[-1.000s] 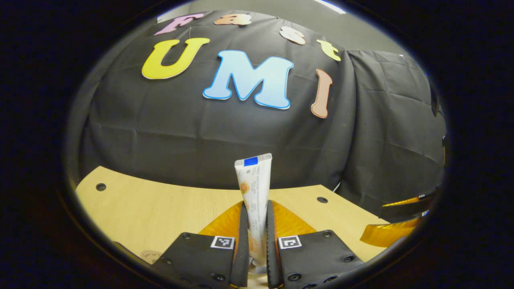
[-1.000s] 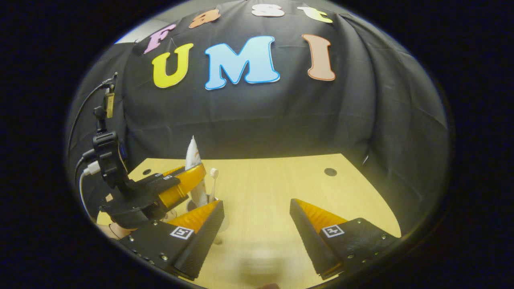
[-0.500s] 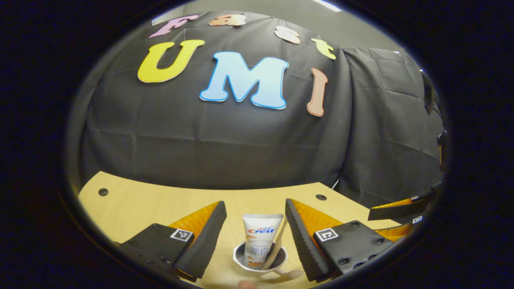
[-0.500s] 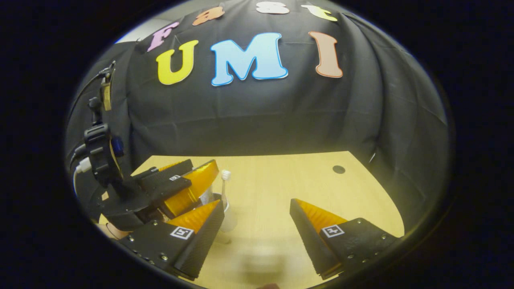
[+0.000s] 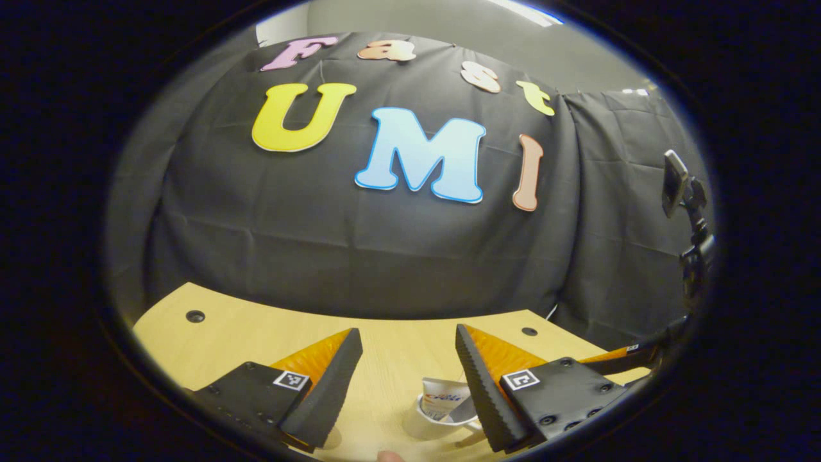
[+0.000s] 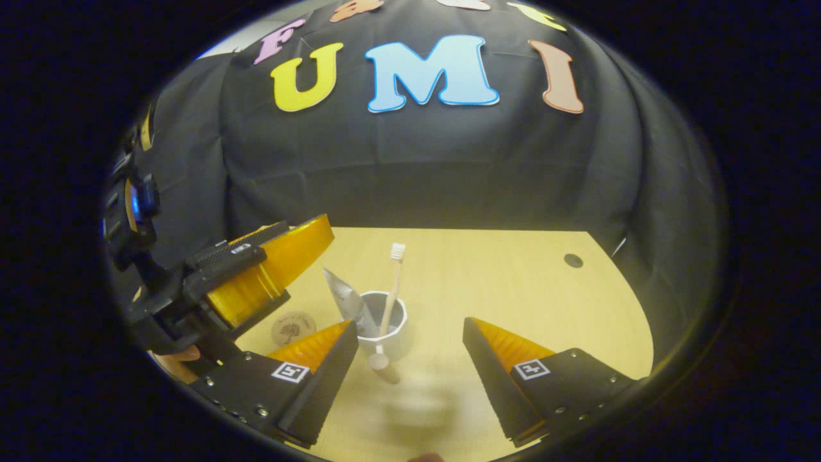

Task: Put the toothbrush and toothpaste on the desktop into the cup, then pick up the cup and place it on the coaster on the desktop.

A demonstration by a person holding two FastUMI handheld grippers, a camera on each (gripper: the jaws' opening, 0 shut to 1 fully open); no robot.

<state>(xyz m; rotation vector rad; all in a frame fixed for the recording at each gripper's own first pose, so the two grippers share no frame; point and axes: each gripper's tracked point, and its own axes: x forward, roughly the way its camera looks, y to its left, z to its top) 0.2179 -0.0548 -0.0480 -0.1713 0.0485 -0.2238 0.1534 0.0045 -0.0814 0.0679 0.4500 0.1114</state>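
Observation:
A white cup [image 6: 397, 341] stands on the wooden desktop [image 6: 513, 289]. In it are a white toothbrush [image 6: 392, 282], head up, and a toothpaste tube [image 6: 344, 294] that leans to the left. My right gripper [image 6: 408, 327] is open, and the cup sits just beyond its left fingertip. My left gripper [image 6: 295, 240] hangs above and to the left of the cup with nothing between its fingers. In the left gripper view this gripper [image 5: 405, 343] is open, with the cup [image 5: 426, 425] and the toothpaste tube [image 5: 442, 401] low by its right finger. A round brown coaster [image 6: 292, 327] lies left of the cup.
The black cloth wall closes off the back of the desktop [image 5: 244, 333]. Small dark holes [image 6: 573, 260] sit in the wood near the far edge. The right gripper's orange finger [image 5: 625, 353] shows at the right border of the left gripper view.
My left gripper opened and let the toothpaste drop into the cup, then drew up and away from it. The right gripper view has shifted so the cup sits nearer its fingers.

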